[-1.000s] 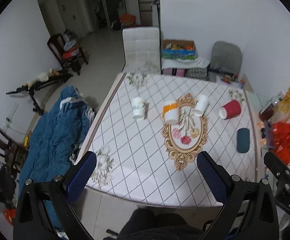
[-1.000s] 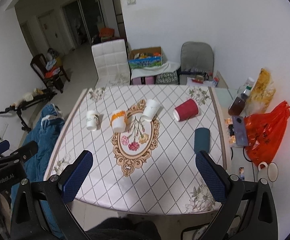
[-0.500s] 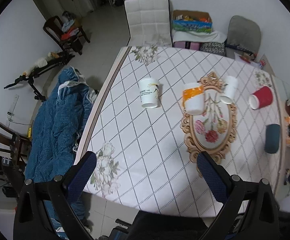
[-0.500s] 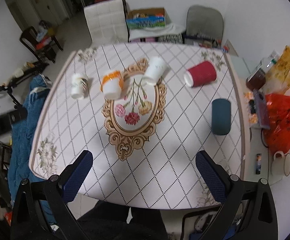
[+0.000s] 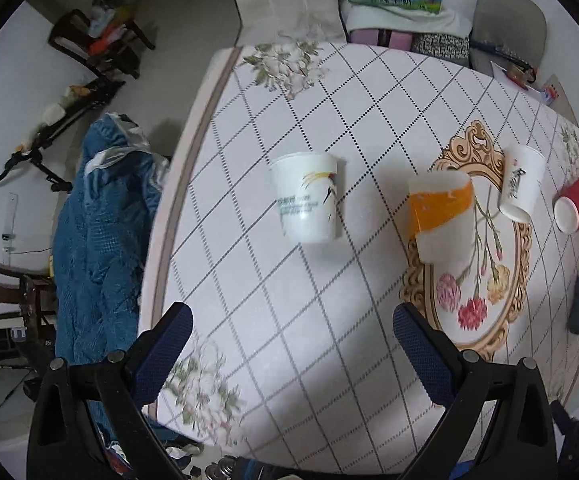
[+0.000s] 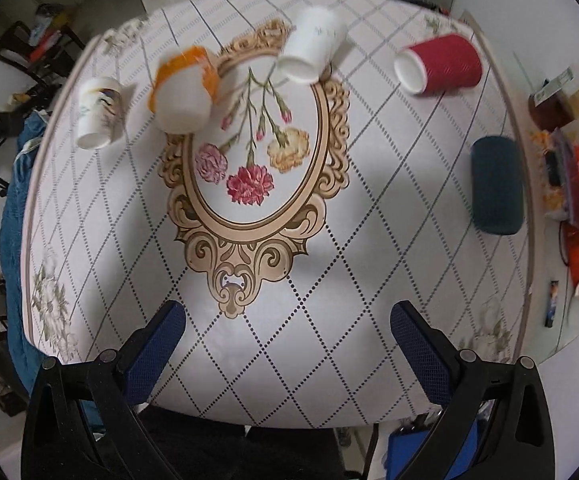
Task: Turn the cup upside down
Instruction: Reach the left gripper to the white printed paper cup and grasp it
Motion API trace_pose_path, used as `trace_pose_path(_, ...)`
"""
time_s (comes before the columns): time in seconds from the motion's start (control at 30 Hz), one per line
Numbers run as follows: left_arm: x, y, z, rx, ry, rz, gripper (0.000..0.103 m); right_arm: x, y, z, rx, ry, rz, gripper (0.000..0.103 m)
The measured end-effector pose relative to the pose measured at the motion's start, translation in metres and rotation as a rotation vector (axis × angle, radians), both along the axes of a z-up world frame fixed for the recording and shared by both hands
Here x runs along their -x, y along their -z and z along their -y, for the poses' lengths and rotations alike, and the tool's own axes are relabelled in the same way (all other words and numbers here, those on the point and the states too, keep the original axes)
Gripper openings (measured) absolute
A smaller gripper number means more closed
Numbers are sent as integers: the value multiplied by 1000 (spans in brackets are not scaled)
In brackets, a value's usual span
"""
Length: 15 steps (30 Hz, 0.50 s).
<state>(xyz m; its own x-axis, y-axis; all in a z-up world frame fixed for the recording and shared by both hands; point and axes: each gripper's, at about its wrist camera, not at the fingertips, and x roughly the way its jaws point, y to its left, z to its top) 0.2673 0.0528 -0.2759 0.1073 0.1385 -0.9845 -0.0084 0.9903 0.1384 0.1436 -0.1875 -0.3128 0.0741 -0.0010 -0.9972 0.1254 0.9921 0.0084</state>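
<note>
On desk [image 5: 273, 280], diamond-grid cloth: I see cup [image 5: 307, 198] with unreadable grey-green print. Left claw [image 5: 291, 350], right claw [image 6: 287, 346] spread wide, holding nothing. Blue blanket [image 5: 97, 240] beside desk.

We saw that the left tongs [image 5: 291, 334] ended in two long fingers [image 5: 161, 354] faced with dark blue, finely textured pads, each mounted on a glossy black plastic bracket with angular struts. Round silver-grey screw heads sat at the joints of those brackets, two on each side. The right tongs [image 6: 287, 330] looked the same to us: blue meshed pads [image 6: 419, 354], black frames, matching screws. Dark clothing showed between the brackets at the bottom edge of both views.
</note>
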Motion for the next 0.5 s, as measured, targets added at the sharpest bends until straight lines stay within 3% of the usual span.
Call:
trace_pose_path(0.27, -68, 57, -6, 15, 24, -95, 102, -31, 32, -4, 9, 54, -49, 103)
trace_pose_path(0.33, -79, 70, -7, 15, 34, -110, 94, -39, 39, -4, 14, 66, -57, 103)
trace_pose_path(0.5, -96, 99, -9, 10, 60, -153, 93, -54, 56, -5, 23, 91, -83, 103)
